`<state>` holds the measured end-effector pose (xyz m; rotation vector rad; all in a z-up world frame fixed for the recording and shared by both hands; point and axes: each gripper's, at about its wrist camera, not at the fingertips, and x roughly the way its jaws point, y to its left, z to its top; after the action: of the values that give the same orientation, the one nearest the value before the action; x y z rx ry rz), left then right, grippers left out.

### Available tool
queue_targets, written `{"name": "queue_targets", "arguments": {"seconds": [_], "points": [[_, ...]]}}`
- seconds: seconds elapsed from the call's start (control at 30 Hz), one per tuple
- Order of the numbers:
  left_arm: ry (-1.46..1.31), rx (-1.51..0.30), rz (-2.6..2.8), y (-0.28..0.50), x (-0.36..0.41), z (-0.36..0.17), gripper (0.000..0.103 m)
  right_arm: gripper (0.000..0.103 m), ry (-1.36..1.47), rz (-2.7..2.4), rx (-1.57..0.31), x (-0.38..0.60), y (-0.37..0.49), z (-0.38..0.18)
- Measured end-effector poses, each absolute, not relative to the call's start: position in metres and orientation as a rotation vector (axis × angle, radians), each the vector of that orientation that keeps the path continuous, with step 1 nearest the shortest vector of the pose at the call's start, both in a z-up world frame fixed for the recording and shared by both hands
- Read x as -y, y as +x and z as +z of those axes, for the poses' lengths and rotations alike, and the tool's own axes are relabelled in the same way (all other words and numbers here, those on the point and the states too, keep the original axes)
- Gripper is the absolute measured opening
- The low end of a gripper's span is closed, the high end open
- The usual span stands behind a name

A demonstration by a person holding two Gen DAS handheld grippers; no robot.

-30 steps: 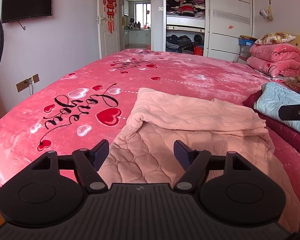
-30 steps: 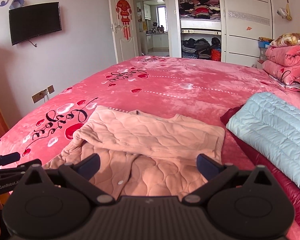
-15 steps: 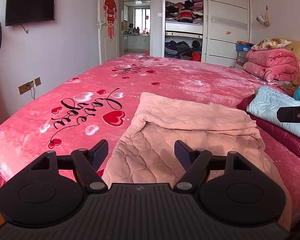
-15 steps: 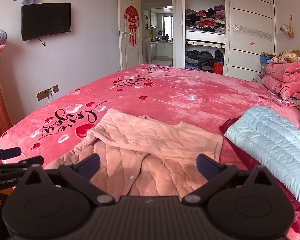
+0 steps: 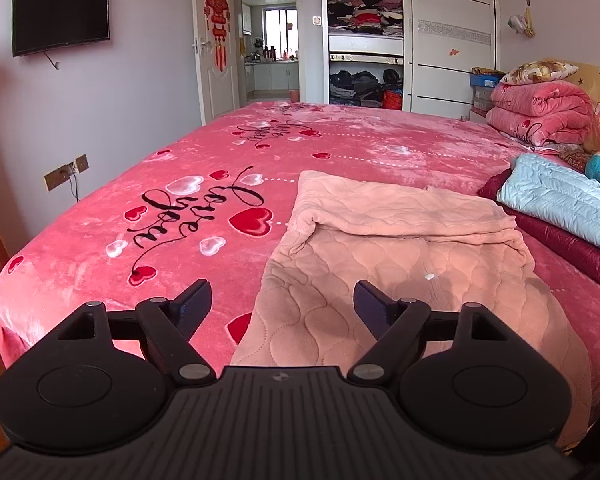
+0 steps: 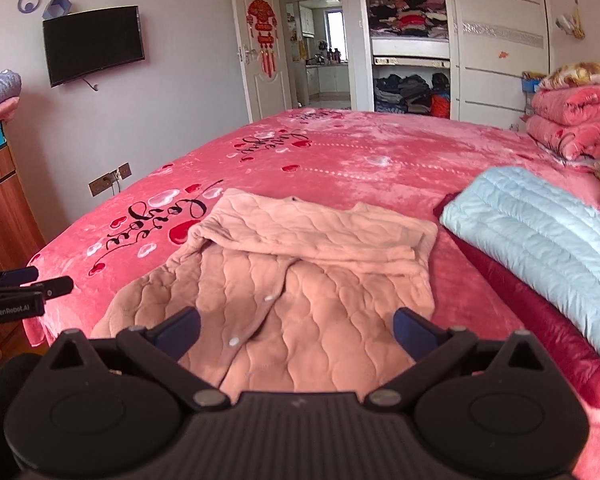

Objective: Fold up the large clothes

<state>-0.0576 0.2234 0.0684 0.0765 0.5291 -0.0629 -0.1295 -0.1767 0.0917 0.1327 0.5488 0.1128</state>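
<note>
Between the widening jaws of the left gripper (image 5: 282,304) nothing held, right gripper (image 6: 296,330) spread wide and empty too, pink heart-print bedspread (image 5: 340,148) beneath, wall television (image 5: 60,16), open wardrobe (image 5: 364,40), peach quilted jacket (image 5: 380,256) half-folded near the bed's edge, beside a pale blue garment (image 6: 540,232).

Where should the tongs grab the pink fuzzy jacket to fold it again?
Probably at the near hem of the pink jacket, one corner per tongs, coming from the bed's near edge. The top is already folded down, and the loose bottom half lies flat facing both open tongs, the left ones still opening.
</note>
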Motion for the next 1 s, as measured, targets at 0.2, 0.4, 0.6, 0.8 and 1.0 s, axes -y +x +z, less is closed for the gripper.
{"name": "queue_targets", "arguments": {"seconds": [0.2, 0.4, 0.6, 0.8, 1.0], "points": [[-0.029, -0.66, -0.08, -0.029, -0.252, 0.052, 0.097, 0.101, 0.339, 0.057, -0.694, 0.234, -0.141, 0.048], [-0.168, -0.767, -0.046, -0.003, -0.274, 0.03, 0.097, 0.093, 0.557, -0.002, -0.843, 0.276, -0.128, -0.005], [-0.232, -0.848, -0.019, 0.014, -0.276, 0.016, 0.097, 0.09, 0.597, -0.01, -0.937, 0.281, -0.115, -0.023], [-0.186, -0.912, -0.022, 0.031, -0.266, -0.001, 0.098, 0.09, 0.551, 0.047, -1.003, 0.274, -0.099, -0.039], [-0.163, -0.943, -0.017, 0.041, -0.262, -0.011, 0.1, 0.09, 0.512, 0.068, -1.044, 0.271, -0.088, -0.051]]}}
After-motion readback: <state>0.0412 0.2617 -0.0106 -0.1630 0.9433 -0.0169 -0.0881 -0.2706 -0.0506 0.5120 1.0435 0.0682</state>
